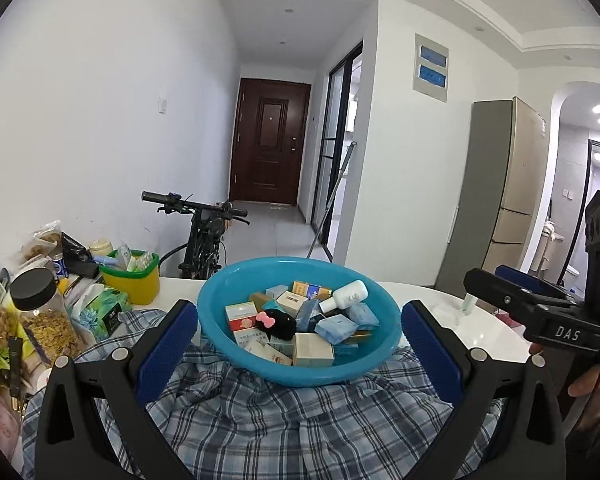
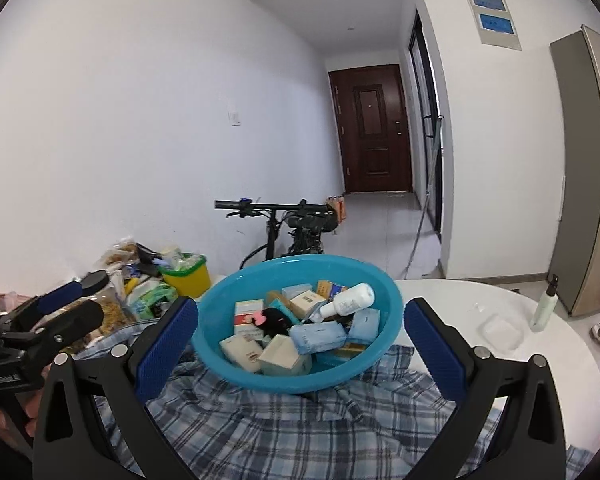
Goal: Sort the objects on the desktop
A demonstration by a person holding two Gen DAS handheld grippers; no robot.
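Round white glossy table; rumpled blue-grey plaid cloth draped over near edge. On cloth: round blue plastic basin, smooth wall, heaped w/ small cardboard boxes. White bottle lies tilted atop boxes; black fuzzy clip w/ pink bow in front of it. Yellow tub left of basin. Left gripper & right gripper: ribbed blue pads spread wide either side of basin, holding nothing.
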